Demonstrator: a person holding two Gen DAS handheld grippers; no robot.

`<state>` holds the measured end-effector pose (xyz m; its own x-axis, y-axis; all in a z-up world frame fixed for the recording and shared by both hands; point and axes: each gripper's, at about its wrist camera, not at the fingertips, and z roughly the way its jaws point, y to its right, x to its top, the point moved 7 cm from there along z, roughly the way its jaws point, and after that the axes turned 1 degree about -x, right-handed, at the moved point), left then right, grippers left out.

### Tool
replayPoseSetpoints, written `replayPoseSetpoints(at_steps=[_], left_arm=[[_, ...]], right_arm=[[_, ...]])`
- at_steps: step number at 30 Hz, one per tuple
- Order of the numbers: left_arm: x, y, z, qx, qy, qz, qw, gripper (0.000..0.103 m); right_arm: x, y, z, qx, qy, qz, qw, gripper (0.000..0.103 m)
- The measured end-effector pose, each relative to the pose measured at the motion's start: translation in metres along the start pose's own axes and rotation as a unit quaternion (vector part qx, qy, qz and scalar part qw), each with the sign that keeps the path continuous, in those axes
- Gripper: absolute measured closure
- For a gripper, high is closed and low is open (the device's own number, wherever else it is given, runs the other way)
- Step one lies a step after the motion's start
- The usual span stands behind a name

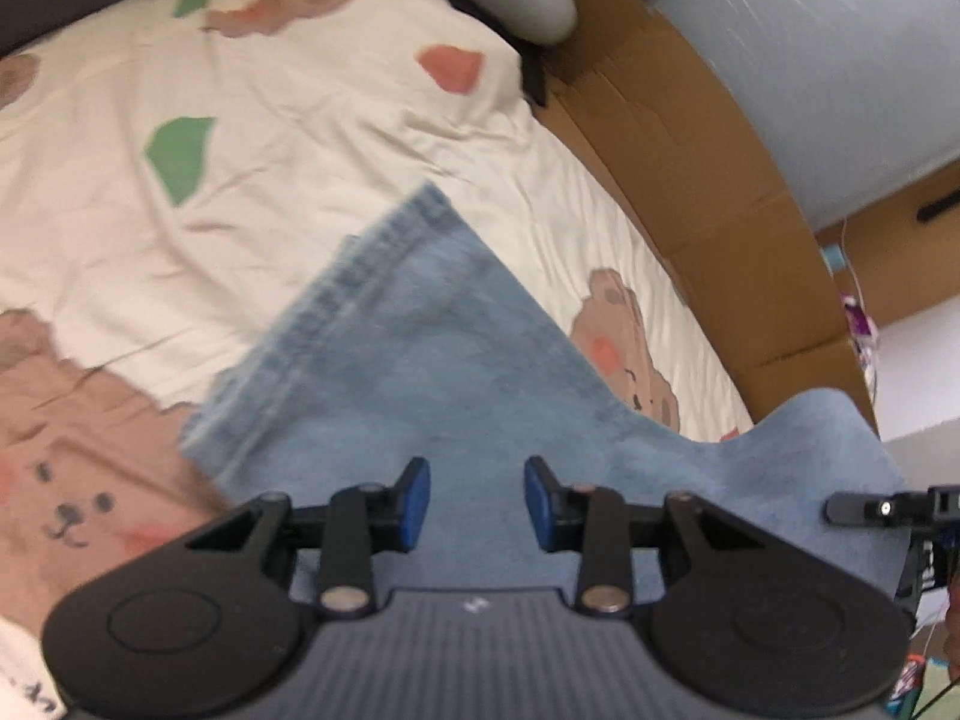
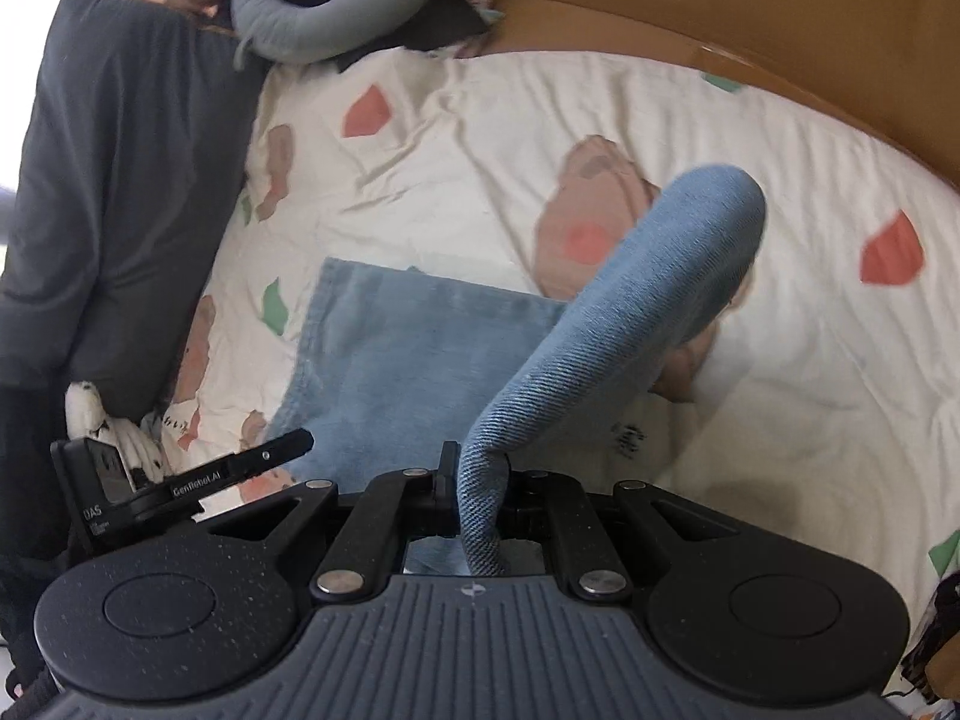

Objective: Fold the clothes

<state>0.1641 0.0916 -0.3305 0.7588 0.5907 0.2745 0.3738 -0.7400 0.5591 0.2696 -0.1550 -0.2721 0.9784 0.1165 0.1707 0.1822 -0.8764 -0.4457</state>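
Note:
Light blue denim jeans (image 1: 420, 360) lie on a cream bedsheet (image 1: 300, 120) printed with bears. My left gripper (image 1: 477, 504) is open just above the denim, its blue pads (image 1: 415, 504) apart with nothing between them. My right gripper (image 2: 477, 480) is shut on a fold of the jeans (image 2: 630, 312), which it lifts off the bed in a raised loop. The rest of the jeans (image 2: 408, 360) lies flat with a hem edge at the far end. The left gripper also shows in the right wrist view (image 2: 180, 480), at the left.
A brown cardboard wall (image 1: 690, 150) runs along the bed's far side. A grey curved pillow (image 2: 324, 6) and a dark grey blanket (image 2: 120, 180) lie at the head and left of the bed. A small white plush (image 2: 114, 426) sits by the blanket.

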Motion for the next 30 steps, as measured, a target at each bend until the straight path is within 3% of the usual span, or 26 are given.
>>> replayPoseSetpoints(at_steps=[12,19,30], left_arm=[[-0.025,-0.06,-0.048,0.002,0.024,-0.079,0.9966,0.066],[-0.038,-0.082,-0.069,0.014,0.034,-0.092,0.9951,0.066],[-0.045,-0.103,-0.069,0.025,0.031,-0.111,0.993,0.066]], right_arm=[[0.024,-0.075,0.046,-0.021,-0.012,-0.017,1.0,0.096],[0.036,-0.101,0.079,-0.021,-0.011,-0.011,1.0,0.096],[0.044,-0.131,0.129,-0.042,-0.024,-0.03,0.998,0.096]])
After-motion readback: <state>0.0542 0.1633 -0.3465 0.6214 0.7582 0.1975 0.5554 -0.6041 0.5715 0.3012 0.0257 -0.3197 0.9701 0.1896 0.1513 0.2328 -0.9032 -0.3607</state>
